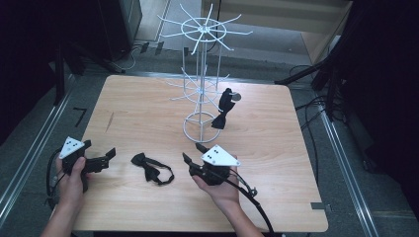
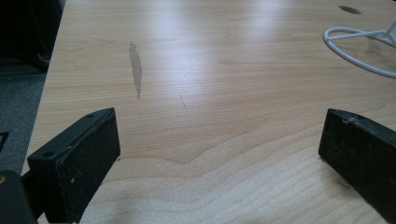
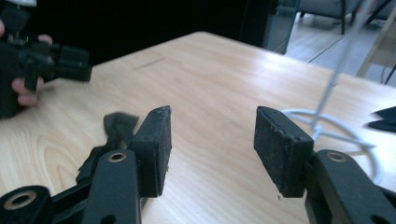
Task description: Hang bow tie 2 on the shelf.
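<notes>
Both tongs spread, nothing pinched.
Left gripper (image 1: 109,154) rests aside on the table (image 1: 276,163); right gripper (image 1: 192,159) aims past the bow tie (image 1: 150,168) lying between them, likely next for the rack (image 1: 200,79) (one tie (image 1: 223,108) hangs there). No readable writing.
</notes>
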Tool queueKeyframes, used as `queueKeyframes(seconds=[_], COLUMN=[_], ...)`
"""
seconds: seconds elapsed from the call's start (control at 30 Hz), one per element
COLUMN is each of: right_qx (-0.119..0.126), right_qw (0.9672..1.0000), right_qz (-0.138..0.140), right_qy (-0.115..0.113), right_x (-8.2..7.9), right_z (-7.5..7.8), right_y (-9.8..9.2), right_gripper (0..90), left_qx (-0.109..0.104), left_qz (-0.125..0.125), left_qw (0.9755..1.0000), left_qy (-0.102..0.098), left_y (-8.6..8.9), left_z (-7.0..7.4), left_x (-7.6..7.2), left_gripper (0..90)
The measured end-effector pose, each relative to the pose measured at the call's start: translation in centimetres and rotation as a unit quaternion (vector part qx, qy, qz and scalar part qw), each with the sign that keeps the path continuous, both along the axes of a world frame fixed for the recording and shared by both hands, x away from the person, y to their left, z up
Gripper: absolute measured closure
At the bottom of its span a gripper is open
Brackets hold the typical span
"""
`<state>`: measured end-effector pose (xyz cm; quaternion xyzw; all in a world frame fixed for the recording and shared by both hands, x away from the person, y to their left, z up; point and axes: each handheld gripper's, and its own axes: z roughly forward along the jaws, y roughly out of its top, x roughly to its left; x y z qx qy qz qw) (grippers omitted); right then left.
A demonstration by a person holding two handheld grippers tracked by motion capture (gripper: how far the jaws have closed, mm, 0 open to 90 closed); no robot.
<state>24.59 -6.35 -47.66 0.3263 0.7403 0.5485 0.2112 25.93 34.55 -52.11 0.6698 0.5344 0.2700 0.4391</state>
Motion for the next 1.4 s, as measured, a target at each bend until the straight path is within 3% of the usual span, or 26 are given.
queueKeyframes(seconds=[0.2, 0.57, 0.77, 1.4], right_qx=[-0.021, -0.036, -0.056, -0.086], right_qw=[0.9996, 0.998, 0.9964, 0.9922], right_qz=[0.014, 0.029, 0.026, 0.037], right_qy=[0.015, 0.044, 0.057, 0.083], right_x=[-0.1, -0.2, 0.0, 0.2], right_z=[-1.6, -3.7, -5.0, -6.0], right_y=[2.0, 3.8, 4.5, 5.5], right_gripper=[49.7, 52.6, 55.3, 60.8], left_qx=[0.002, 0.001, 0.003, 0.002], left_qz=[-0.001, -0.001, -0.002, -0.002], left_qw=[1.0, 1.0, 1.0, 1.0], left_qy=[-0.002, -0.001, -0.002, -0.002], left_y=[0.0, 0.0, 0.0, -0.1], left_z=[0.0, 0.0, 0.0, 0.0], left_x=[0.0, 0.0, 0.0, 0.0], left_gripper=[0.0, 0.0, 0.0, 0.0])
